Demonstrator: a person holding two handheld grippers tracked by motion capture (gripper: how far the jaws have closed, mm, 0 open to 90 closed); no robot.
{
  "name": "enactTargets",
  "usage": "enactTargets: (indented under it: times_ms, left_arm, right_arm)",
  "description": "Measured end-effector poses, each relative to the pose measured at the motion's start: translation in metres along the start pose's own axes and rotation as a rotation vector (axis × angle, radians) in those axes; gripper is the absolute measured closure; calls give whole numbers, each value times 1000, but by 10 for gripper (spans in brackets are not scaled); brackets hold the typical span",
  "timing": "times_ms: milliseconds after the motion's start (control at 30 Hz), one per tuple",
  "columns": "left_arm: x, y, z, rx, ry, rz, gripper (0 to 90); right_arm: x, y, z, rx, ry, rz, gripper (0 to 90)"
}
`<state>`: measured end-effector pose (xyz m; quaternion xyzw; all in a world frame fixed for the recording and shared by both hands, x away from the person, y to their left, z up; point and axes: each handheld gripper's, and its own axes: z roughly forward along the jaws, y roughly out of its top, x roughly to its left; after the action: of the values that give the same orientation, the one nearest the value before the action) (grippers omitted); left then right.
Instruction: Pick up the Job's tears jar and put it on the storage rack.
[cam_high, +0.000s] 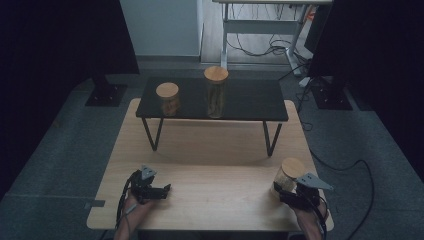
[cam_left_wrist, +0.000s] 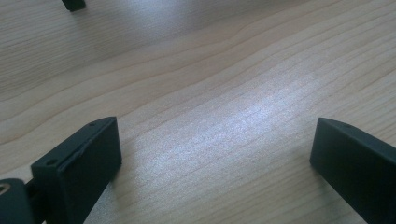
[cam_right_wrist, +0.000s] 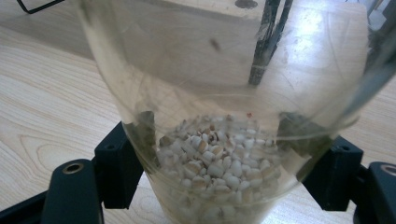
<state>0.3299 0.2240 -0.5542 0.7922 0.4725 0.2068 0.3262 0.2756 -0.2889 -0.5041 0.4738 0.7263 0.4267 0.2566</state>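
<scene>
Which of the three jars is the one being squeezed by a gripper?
The jar with pale grains at the table's near right corner. The right gripper clamps it low down, while the short jar and the tall jar stand untouched on the black shelf.

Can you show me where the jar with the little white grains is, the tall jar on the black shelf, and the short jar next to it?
grain jar (cam_right_wrist: 224, 158), right gripper view, on its glass wall over the grains.
tall jar (cam_high: 216, 95), high view, on its glass side.
short jar (cam_high: 167, 90), high view, on its wooden lid.
</scene>
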Motion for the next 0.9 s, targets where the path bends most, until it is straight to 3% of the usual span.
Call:
enactTargets:
  times_ms: [900]
  left_arm:
    - [0, 0, 0, 0, 1, -1, 16]
  right_arm:
    - [4, 35, -1, -3, -18, 13, 250]
